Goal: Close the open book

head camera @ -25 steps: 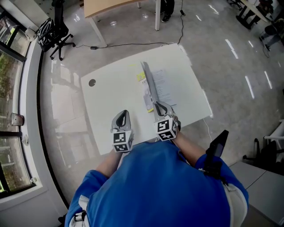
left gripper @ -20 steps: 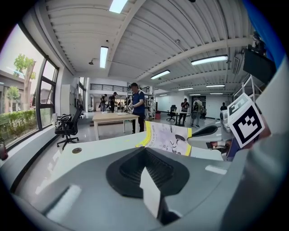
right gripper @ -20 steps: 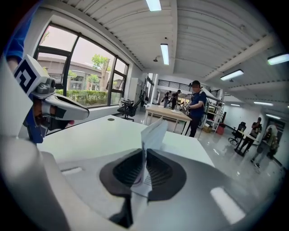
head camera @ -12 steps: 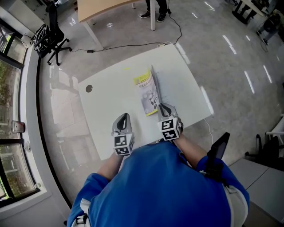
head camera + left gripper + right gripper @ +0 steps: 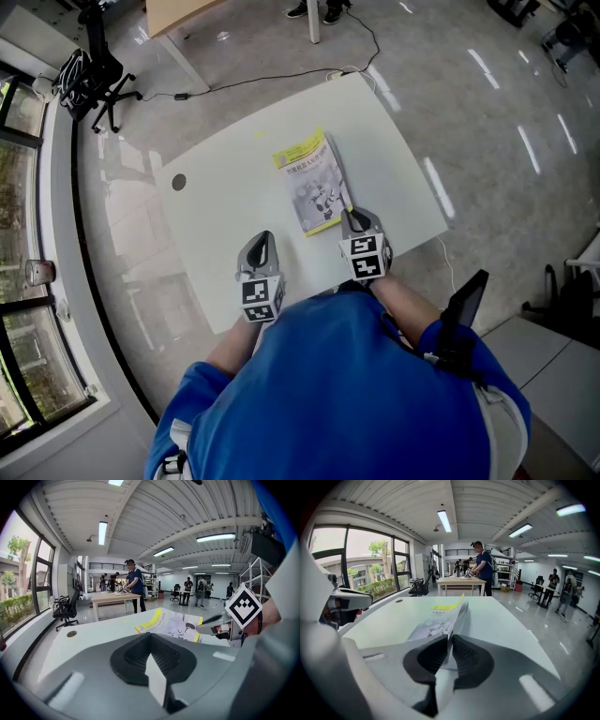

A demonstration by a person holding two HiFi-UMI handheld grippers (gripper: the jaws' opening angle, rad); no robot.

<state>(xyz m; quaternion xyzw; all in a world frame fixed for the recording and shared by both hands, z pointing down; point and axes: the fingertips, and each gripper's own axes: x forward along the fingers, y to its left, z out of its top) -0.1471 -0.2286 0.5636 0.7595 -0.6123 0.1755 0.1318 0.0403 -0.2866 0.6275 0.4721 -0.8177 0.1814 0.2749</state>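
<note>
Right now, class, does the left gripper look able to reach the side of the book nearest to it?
Probably yes: only bare white table lies between the left gripper and the book, and nothing covers that side of the book.

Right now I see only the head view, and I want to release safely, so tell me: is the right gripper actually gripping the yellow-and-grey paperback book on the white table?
Observer: Yes. In the right gripper view, the right gripper has the near edge of the yellow-and-grey paperback book between its jaws, which are just starting to open.
Operator: Is the book lying fully shut?
Observer: Not quite. That same view shows the held edge raised above the rest of the book.
Operator: And the other gripper?
Observer: The left gripper view shows the left gripper with its jaws together, nothing in them, and well short of the book.
</note>
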